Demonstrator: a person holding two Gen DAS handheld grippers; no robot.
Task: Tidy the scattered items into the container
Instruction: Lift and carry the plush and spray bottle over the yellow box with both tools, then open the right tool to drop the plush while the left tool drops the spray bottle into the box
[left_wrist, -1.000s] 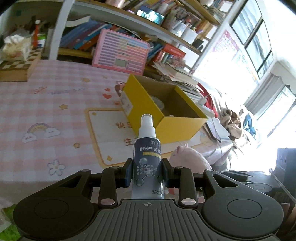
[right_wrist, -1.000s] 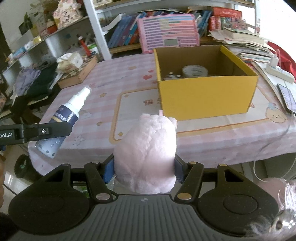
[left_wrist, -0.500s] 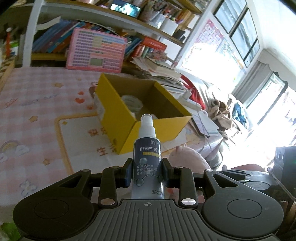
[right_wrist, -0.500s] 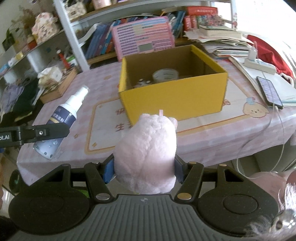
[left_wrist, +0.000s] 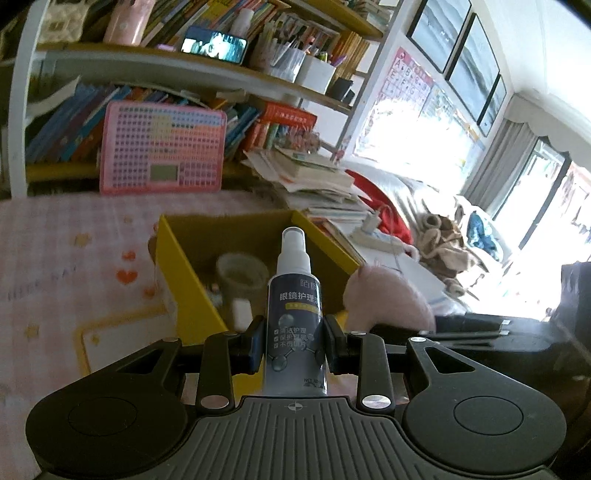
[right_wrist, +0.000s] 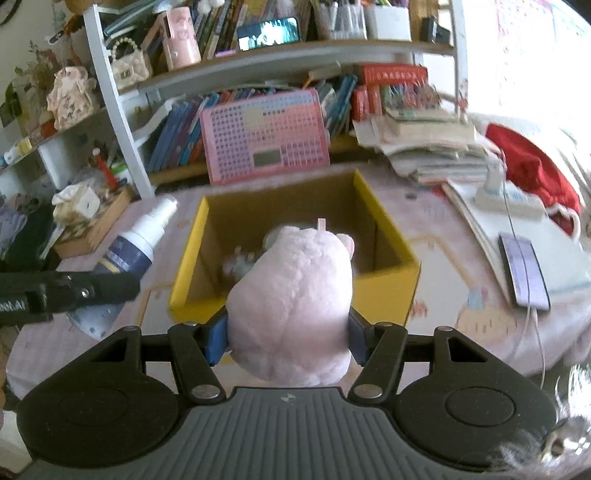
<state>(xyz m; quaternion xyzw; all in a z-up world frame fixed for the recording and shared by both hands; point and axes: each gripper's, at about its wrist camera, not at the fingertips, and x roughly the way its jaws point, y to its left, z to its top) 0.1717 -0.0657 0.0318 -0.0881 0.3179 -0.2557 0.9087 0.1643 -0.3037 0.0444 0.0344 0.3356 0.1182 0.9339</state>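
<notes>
Our left gripper (left_wrist: 294, 345) is clamped narrowly on the dark body of a spray bottle (left_wrist: 295, 295), its pads pressed against both sides of the label. Our right gripper (right_wrist: 288, 338) stands about half open, closed on a pink plush toy (right_wrist: 291, 302) that fills the gap between its blue pads.

In the left wrist view the spray bottle stands upright between the jaws, its long axis running away from the camera, with the white nozzle cap at the far end pointing toward the yellow box (left_wrist: 184, 280). From the right wrist view we see the same bottle (right_wrist: 136, 243) at the left, tilted, cap up and to the right, just beside the box's left wall (right_wrist: 188, 258). The plush toy points lengthwise away from our right gripper, its small ears at the far end, and it hangs over the near wall of the box.

The yellow box sits open-topped on the pink checked tablecloth (left_wrist: 55, 266), brown cardboard inside. In it we see a roll of tape (left_wrist: 242, 271) lying flat and a few small pale items near it, too blurred to name. In the left wrist view the plush toy (left_wrist: 388, 299) shows at the right, close to the box's near right corner.

Behind the box a pink keyboard toy (right_wrist: 264, 136) leans against the bookshelf, and a phone (right_wrist: 522, 269) lies on the papers at the right.
</notes>
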